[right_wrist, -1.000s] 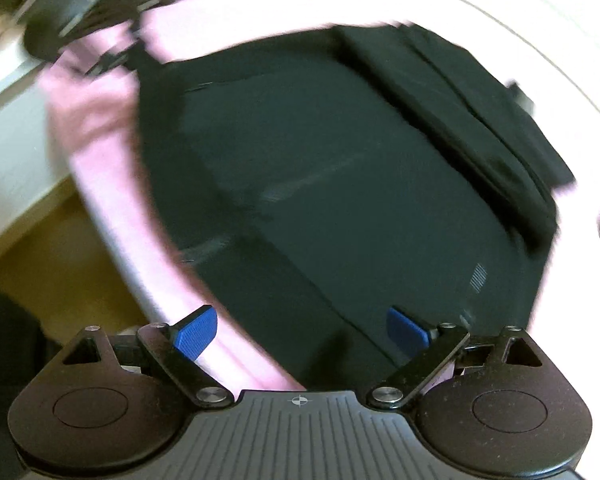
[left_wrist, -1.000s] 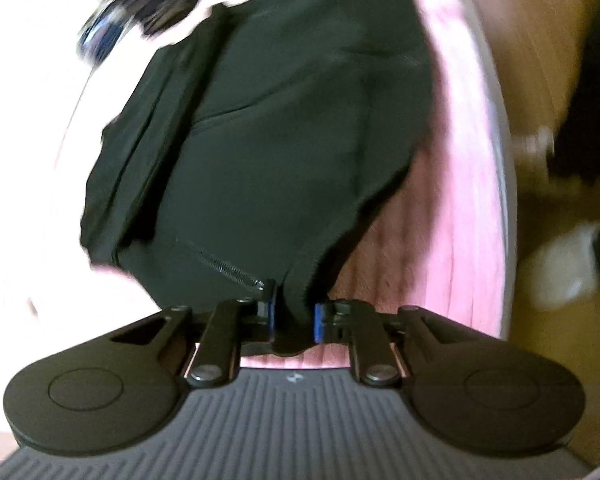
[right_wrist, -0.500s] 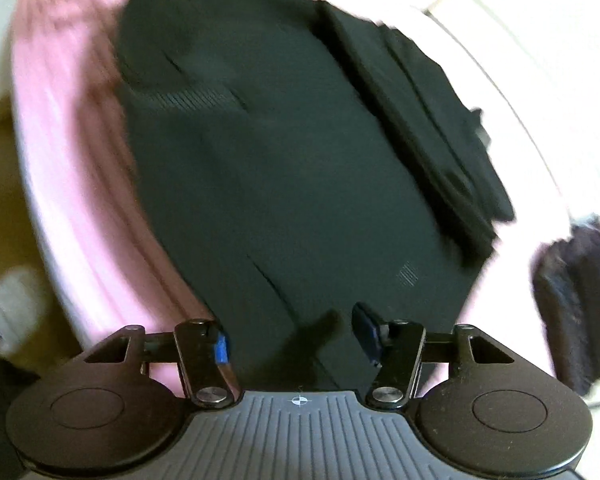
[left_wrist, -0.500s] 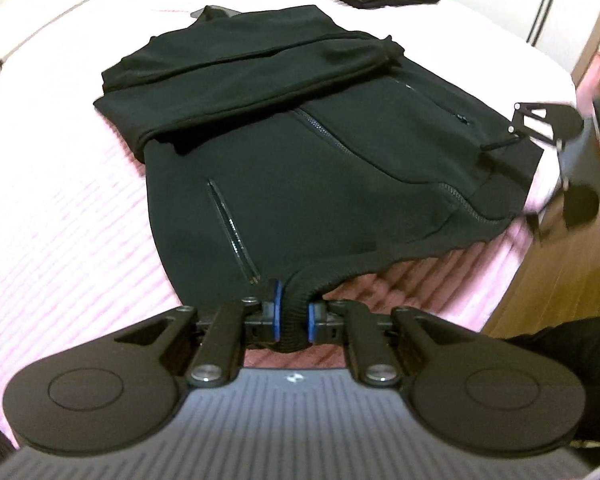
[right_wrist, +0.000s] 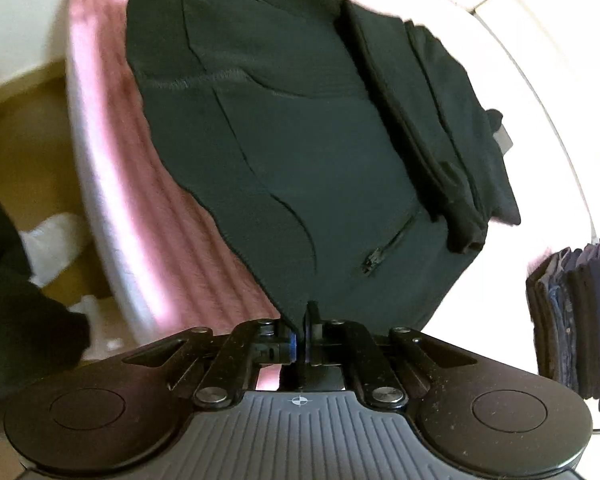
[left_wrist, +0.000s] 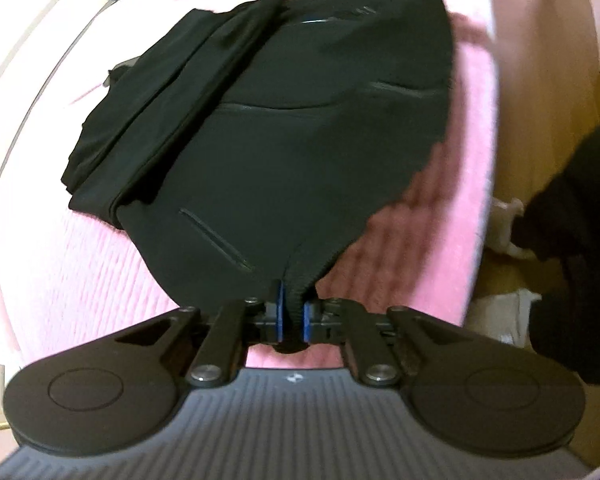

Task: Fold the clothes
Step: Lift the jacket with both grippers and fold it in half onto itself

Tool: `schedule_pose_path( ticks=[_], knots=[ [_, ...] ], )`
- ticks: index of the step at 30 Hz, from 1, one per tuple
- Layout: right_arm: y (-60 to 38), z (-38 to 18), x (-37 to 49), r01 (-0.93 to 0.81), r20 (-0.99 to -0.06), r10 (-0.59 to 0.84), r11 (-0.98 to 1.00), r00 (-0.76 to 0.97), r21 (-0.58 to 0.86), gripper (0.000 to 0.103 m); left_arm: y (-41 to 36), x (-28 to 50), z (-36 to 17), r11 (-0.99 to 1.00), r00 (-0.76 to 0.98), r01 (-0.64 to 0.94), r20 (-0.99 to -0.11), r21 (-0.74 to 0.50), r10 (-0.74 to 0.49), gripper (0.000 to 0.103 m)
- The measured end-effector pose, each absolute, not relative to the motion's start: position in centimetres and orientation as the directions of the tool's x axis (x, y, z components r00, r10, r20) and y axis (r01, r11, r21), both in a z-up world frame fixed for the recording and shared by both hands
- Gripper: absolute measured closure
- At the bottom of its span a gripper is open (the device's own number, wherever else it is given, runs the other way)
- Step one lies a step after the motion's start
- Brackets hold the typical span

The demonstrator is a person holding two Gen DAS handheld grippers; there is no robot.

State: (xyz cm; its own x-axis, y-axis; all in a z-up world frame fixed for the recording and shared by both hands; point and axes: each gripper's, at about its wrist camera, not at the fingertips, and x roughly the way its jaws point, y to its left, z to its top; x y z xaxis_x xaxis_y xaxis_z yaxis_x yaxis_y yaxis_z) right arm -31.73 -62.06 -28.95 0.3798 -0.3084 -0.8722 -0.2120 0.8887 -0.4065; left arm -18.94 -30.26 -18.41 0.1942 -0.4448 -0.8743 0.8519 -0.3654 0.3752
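Jacket (left_wrist: 300,140) hem pinched in each hand-held gripper (left_wrist: 291,316) (right_wrist: 301,334).

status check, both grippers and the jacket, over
Left gripper shut on jacket hem. Right gripper shut on jacket corner. Nothing in the way.

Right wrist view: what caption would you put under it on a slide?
Right gripper shut on the near edge of a black jacket spread on a pink cover, folded clothes stacked nearby.
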Motion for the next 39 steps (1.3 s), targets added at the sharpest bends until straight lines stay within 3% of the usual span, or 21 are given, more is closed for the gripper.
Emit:
schedule_pose_path(
  ticks=[6,14,18,24,28,33,39],
  knots=[
    [-57.9,-24.8,-34.8,-0.250,-0.916,-0.227,0.915,0.331,-0.317,0.101,-25.9,-21.7,-16.1,-0.378,0.161,0.855,-0.874,0.355,-0.458,0.098],
    [-51.5,-24.1,-40.1,-0.231,-0.987,-0.067,0.968,0.148,-0.100,0.101,-18.4,-26.3,-14.3,-0.387,0.028,0.907,-0.942,0.164,-0.334,0.098],
    [-52.9,-21.3,-38.2,-0.224,-0.980,-0.106,0.964,0.169,-0.143,0.101,-16.5,-26.7,-13.9,-0.359,-0.042,0.931,-0.955,0.070,-0.293,0.098],
    [-60.6,-13.9,-31.9,-0.159,-0.907,-0.292,0.923,0.304,-0.350,0.101,-22.2,-19.7,-7.8,-0.247,0.030,0.957,-0.898,0.152,-0.440,0.098],
    [-67.4,-11.9,-26.8,-0.142,-0.872,-0.342,0.901,0.350,-0.410,0.101,-28.6,-13.6,-3.8,-0.173,0.099,0.960,-0.847,0.218,-0.522,0.097],
    [-76.2,-14.2,-20.0,-0.168,-0.896,-0.290,0.918,0.336,-0.360,0.101,-37.9,-6.8,-2.8,-0.094,0.145,0.970,-0.843,0.225,-0.517,0.097],
    [-86.2,-19.2,-13.6,-0.178,-0.937,-0.177,0.955,0.301,-0.237,0.101,-47.0,-0.6,-7.2,-0.001,0.176,0.981,-0.882,0.196,-0.438,0.097]
  ],
)
